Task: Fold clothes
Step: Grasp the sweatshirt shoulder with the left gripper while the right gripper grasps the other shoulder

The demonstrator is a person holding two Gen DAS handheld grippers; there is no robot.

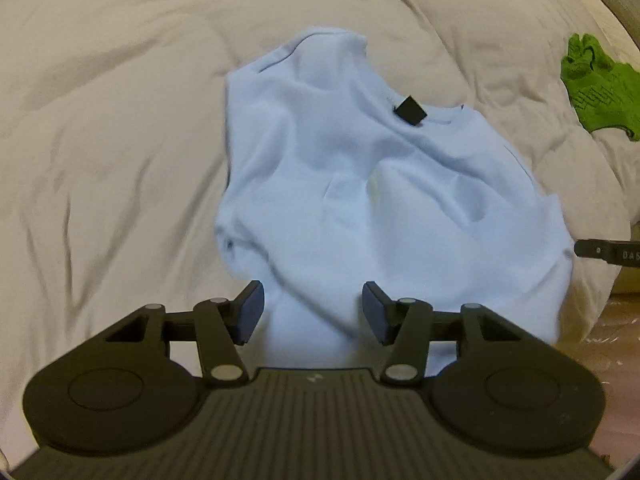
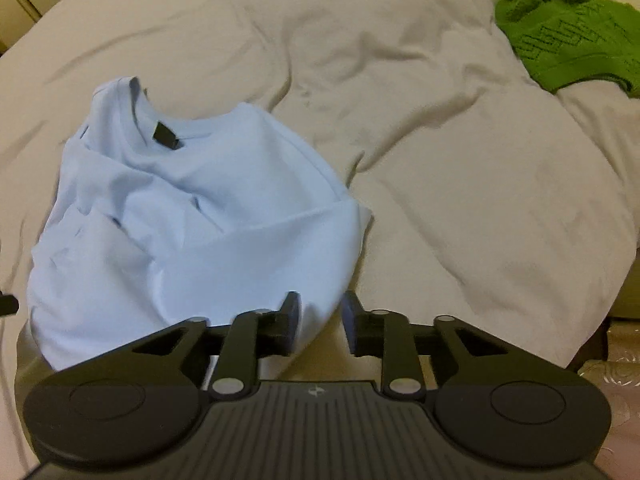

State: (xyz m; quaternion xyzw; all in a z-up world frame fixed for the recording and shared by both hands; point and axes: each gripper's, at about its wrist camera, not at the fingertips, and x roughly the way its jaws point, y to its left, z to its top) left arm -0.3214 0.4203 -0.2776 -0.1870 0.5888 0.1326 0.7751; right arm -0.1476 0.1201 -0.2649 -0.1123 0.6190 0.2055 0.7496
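A light blue T-shirt (image 1: 360,184) lies crumpled on the white bedding, with a black neck label (image 1: 410,111) showing. It also shows in the right wrist view (image 2: 180,216). My left gripper (image 1: 313,312) is open, its fingers on either side of the shirt's near edge, holding nothing. My right gripper (image 2: 318,320) is open, with the shirt's lower right hem between its fingers. A tip of the right gripper (image 1: 608,252) shows at the right edge of the left wrist view.
A green knitted garment (image 2: 568,36) lies at the far right of the bed; it also shows in the left wrist view (image 1: 600,84). The wrinkled white duvet (image 2: 440,140) covers the bed. The bed's edge and the floor (image 1: 616,344) are at the right.
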